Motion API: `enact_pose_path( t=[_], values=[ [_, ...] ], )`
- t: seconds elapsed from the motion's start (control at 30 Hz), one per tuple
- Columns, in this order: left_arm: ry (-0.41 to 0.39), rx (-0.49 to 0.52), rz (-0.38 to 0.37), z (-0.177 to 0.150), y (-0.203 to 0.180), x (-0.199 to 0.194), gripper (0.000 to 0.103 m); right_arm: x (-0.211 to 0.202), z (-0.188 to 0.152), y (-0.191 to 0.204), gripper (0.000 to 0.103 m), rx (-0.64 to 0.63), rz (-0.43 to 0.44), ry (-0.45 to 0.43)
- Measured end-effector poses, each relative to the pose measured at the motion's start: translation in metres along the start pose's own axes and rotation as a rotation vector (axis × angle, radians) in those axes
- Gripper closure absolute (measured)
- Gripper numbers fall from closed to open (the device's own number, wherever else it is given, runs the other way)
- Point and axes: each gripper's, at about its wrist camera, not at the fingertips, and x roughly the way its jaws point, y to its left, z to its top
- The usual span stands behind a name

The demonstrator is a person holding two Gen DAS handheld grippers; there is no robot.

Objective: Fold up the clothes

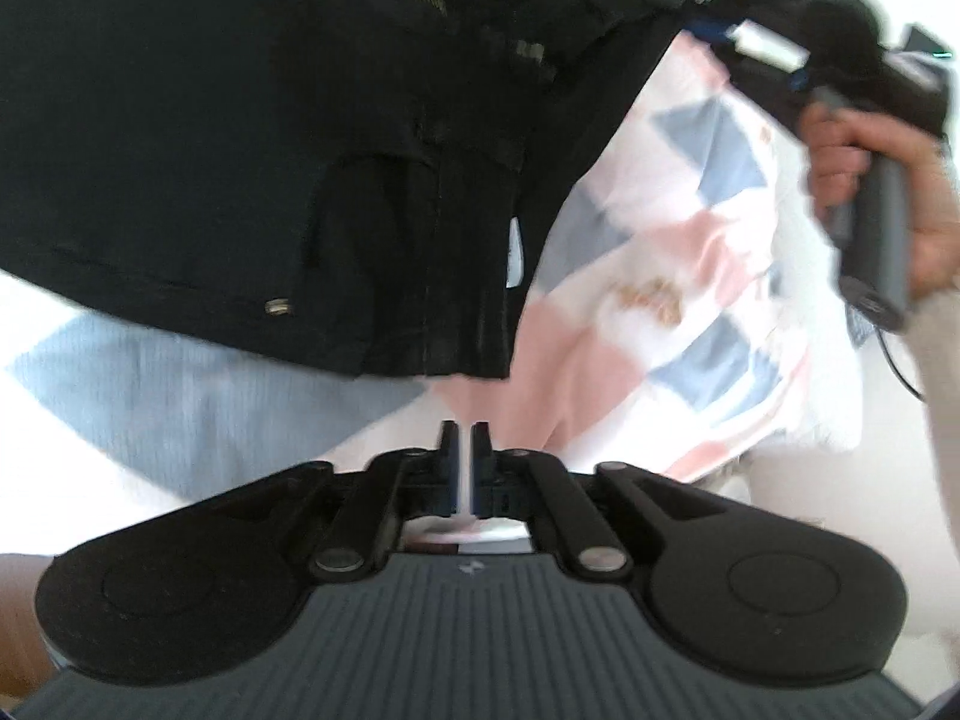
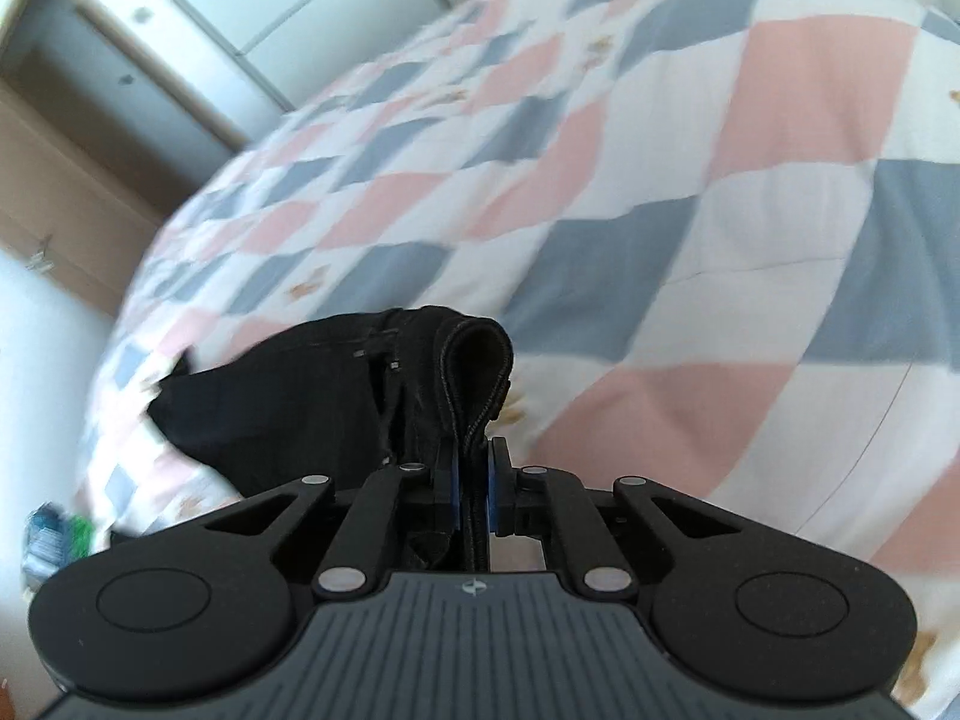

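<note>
Two claws work over a checked quilt (image 2: 690,192). The right gripper (image 2: 473,468) is clenched on a folded edge of the black garment (image 2: 288,396), which trails left of it; bare quilt spreads ahead and right. The left gripper (image 1: 461,438) is pressed together, empty, the garment (image 1: 240,120) hanging just ahead. A wardrobe (image 2: 78,120) stands far left.

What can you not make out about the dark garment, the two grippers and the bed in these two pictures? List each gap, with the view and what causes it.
- Dark garment: full shape cut off by the left wrist view's top edge; motion blur smears its details.
- Left gripper: nearly shut, apparently empty.
- Right gripper: clamps a fabric fold; how much lies below is hidden by its body.
- Checked quilt: small printed motifs blurred.
- Person's hand: blurred in the left wrist view.
</note>
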Motion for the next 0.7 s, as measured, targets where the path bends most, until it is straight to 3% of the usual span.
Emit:
enact_pose_path(
  t=[0.1,0.17,0.23,0.33,0.5,0.6,0.7],
  values=[
    [-0.009,-0.017,0.071,0.001,0.011,-0.005,0.098,0.047,0.003,-0.026,0.066,0.033,-0.17,0.12],
    [-0.006,-0.078,0.13,0.002,0.028,-0.009,0.094,0.041,-0.005,-0.041,0.06,0.097,-0.115,0.119],
    [-0.037,-0.141,0.182,0.001,0.048,-0.025,0.086,0.021,-0.027,-0.056,0.036,0.181,-0.031,0.092],
    [-0.077,-0.224,0.259,0.003,0.081,-0.049,0.085,-0.001,-0.08,-0.077,0.035,0.33,0.053,0.165],
    [-0.12,-0.272,0.335,0.021,0.132,-0.092,0.085,-0.02,-0.173,-0.088,0.036,0.539,0.127,0.305],
    [-0.126,-0.271,0.341,0.039,0.159,-0.103,0.083,-0.013,-0.206,-0.077,0.042,0.597,0.122,0.287],
    [-0.117,-0.245,0.331,0.057,0.181,-0.113,0.083,0.002,-0.229,-0.059,0.048,0.667,0.128,0.191]
  ],
)
